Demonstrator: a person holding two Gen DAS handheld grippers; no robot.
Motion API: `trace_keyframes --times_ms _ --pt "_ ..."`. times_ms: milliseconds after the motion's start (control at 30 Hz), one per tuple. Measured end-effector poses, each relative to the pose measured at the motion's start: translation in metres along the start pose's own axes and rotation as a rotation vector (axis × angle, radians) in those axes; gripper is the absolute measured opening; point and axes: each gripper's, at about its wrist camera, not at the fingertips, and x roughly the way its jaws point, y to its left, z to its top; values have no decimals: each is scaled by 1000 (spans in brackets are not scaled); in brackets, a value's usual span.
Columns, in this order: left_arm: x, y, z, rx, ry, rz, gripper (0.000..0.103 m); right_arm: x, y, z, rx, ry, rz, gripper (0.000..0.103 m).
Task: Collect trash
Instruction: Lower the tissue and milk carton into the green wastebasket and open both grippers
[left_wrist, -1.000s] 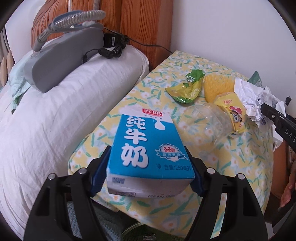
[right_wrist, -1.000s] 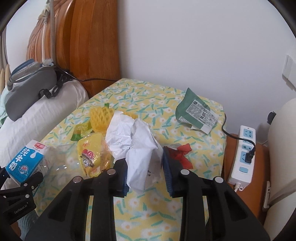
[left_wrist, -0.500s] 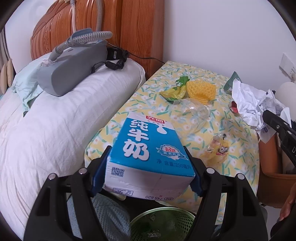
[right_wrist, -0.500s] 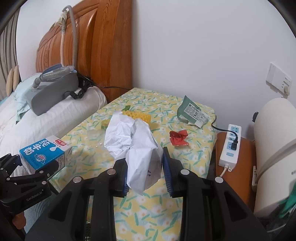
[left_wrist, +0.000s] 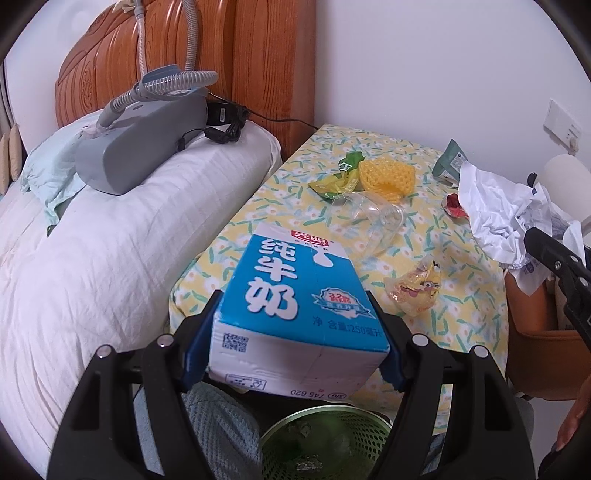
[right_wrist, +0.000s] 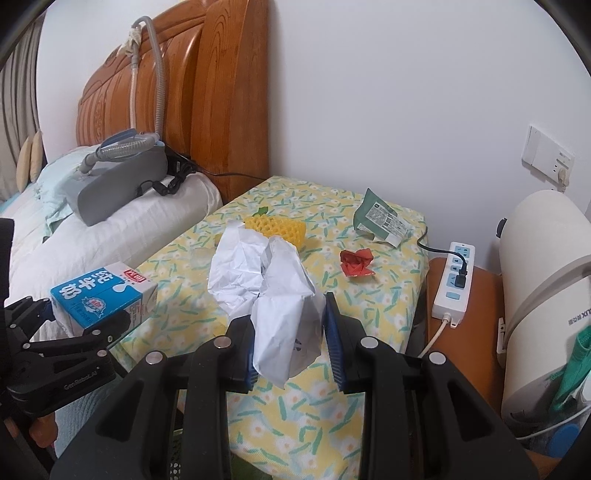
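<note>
My left gripper (left_wrist: 293, 345) is shut on a blue and white milk carton (left_wrist: 291, 299), held in the air above a green mesh bin (left_wrist: 325, 439) at the near edge of the bedside table (left_wrist: 369, 147). The carton also shows in the right wrist view (right_wrist: 103, 295). My right gripper (right_wrist: 290, 341) is shut on crumpled white paper (right_wrist: 273, 295), lifted above the table. On the table lie a yellow foam net (left_wrist: 388, 177), a green-yellow wrapper (left_wrist: 340, 177), a clear plastic cup (left_wrist: 373, 218), a yellow cartoon wrapper (left_wrist: 417, 290), a red wrapper (right_wrist: 356, 262) and a green packet (right_wrist: 380, 219).
A bed with a white pillow (left_wrist: 110, 240) and a grey machine with a hose (left_wrist: 144, 147) lies to the left, under a wooden headboard (left_wrist: 221, 55). A power strip (right_wrist: 454, 280) on a brown stand and a white appliance (right_wrist: 546, 288) stand to the right.
Both grippers have pulled back and up from the table with their loads. The carton now hangs over the green bin. The cartoon wrapper now lies near the table's front edge.
</note>
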Motion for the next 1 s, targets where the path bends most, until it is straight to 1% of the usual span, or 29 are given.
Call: trace_keyframes --times_ms 100,233,367,433,533,600,667,700,767,800,900,1000 --pt "-8 1 -5 17 -7 -9 70 -15 6 -10 -9 2 32 30" --pt "-24 4 -24 74 -12 -41 70 -30 12 -27 -16 24 79 30" --pt "-36 12 -56 144 13 -69 70 -38 18 -55 -23 87 121 30" --pt "-39 17 -72 165 28 -74 70 -37 25 -77 -32 144 147 30" --pt "-43 25 -96 194 55 -81 70 -29 39 -109 -47 224 175 30" --pt "-44 30 -107 204 71 -88 70 -20 49 -134 -52 293 208 30" --pt "-43 35 -115 204 87 -91 70 -13 56 -150 -59 335 225 30" --pt "-42 37 -119 202 95 -95 70 -5 64 -167 -67 379 244 30" --pt "-41 40 -123 199 106 -98 70 3 72 -183 -78 417 259 30" --pt "-39 41 -125 199 111 -99 70 13 78 -197 -83 459 271 30" --pt "-36 40 -126 199 119 -102 70 31 87 -217 -88 511 280 30" --pt "-35 37 -128 210 122 -105 70 50 94 -234 -107 571 282 34"
